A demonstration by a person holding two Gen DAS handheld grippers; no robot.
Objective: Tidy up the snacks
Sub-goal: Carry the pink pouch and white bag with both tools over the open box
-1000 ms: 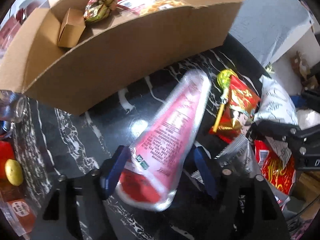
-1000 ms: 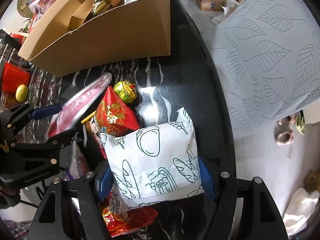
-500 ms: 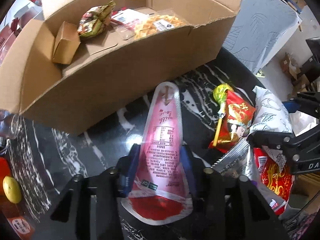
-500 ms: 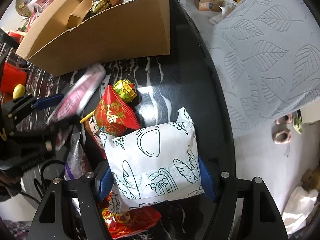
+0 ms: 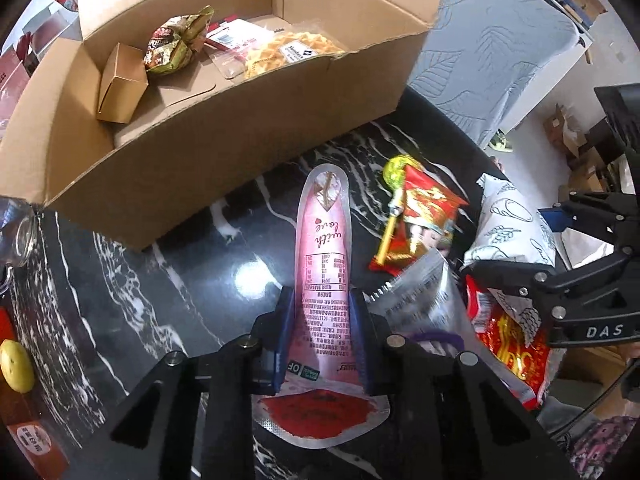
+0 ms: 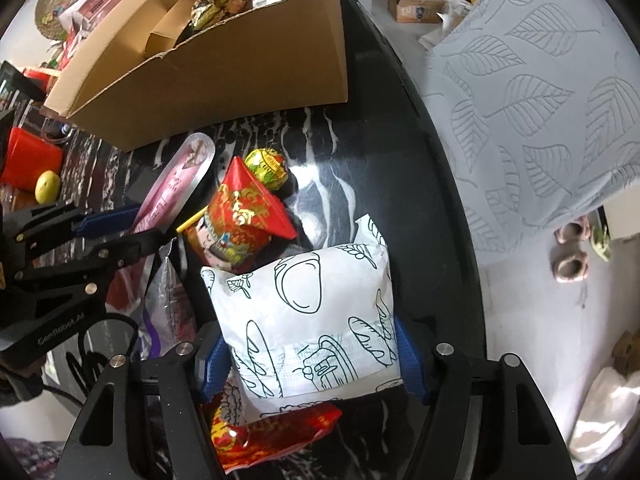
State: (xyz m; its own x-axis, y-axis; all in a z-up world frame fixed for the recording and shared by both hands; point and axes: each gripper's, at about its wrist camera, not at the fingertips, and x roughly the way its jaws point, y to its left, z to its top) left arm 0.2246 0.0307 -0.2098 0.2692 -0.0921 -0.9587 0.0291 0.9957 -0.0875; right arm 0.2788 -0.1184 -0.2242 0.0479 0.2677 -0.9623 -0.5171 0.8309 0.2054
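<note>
My left gripper (image 5: pixel 322 312) is shut on a long pink snack pouch (image 5: pixel 324 240) and holds it above the black marble table (image 5: pixel 160 280), pointing toward the open cardboard box (image 5: pixel 224 120). The pouch also shows in the right wrist view (image 6: pixel 176 188). My right gripper (image 6: pixel 310 354) has its blue pads on both sides of a white bread-print packet (image 6: pixel 308 312) that rests on the snack pile. A red and gold packet (image 6: pixel 244 216) and a green-yellow lollipop (image 6: pixel 268 168) lie just beyond it.
The box holds a small brown carton (image 5: pixel 122 84), a crumpled wrapper (image 5: pixel 176 46) and a waffle pack (image 5: pixel 284 50). A silver bag (image 5: pixel 424 300) and red packet (image 5: pixel 512 340) lie at the right. A lemon (image 5: pixel 16 364) and a jar (image 5: pixel 16 228) stand at the left. The table edge (image 6: pixel 448 200) curves on the right.
My left gripper closed on the pink pouch, lifted it and turned it straight toward the box. My right gripper stayed around the white packet.
</note>
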